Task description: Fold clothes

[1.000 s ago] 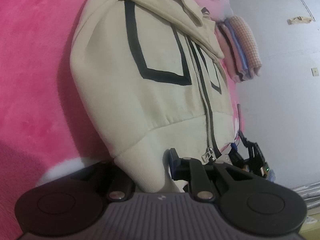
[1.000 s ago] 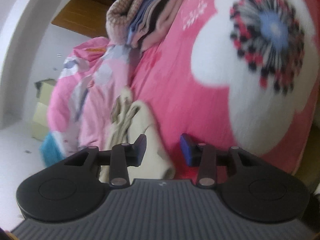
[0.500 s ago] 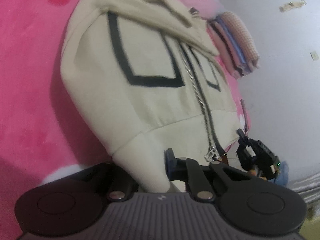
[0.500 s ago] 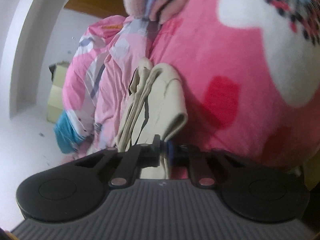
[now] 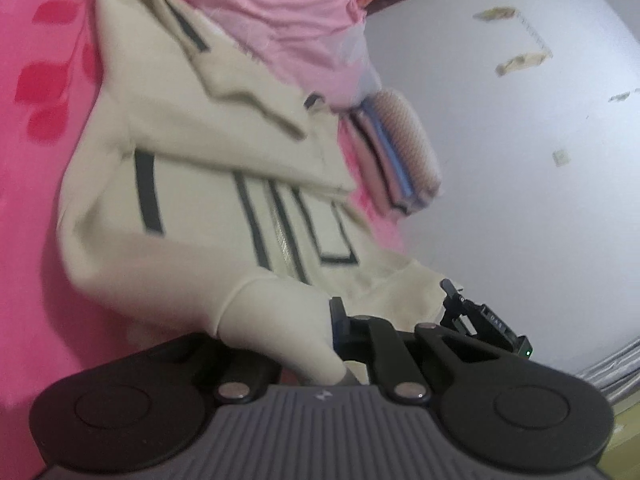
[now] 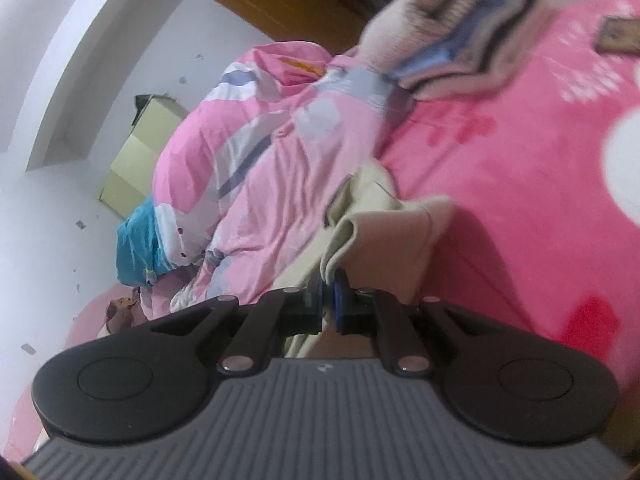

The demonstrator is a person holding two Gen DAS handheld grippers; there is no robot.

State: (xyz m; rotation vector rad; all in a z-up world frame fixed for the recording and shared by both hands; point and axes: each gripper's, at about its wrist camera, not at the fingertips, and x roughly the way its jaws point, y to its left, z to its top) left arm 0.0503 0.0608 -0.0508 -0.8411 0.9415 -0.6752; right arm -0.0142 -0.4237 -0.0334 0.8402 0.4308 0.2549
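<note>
Jacket (image 5: 208,216), cream with dark stripes and a central zipper, lies spread on a bright pink blanket (image 5: 36,184) covering a bed. The left gripper (image 5: 288,336) has its jaws clamped on the jacket's ribbed bottom hem, with the cream fabric bunched between them. In the same view, the right gripper (image 5: 476,320) shows small and dark at the far corner of that hem. From the right wrist view, the right gripper (image 6: 328,304) has its jaws nearly closed, pinching a thin folded edge of the jacket (image 6: 380,232), which rises from them in a raised fold above the blanket (image 6: 520,184). A stack of folded clothes (image 5: 396,152) sits on the bed just beyond the jacket. A crumpled pink patterned quilt (image 6: 264,160) is heaped beside the jacket's collar end. A white wall (image 5: 520,160) stands behind.
</note>
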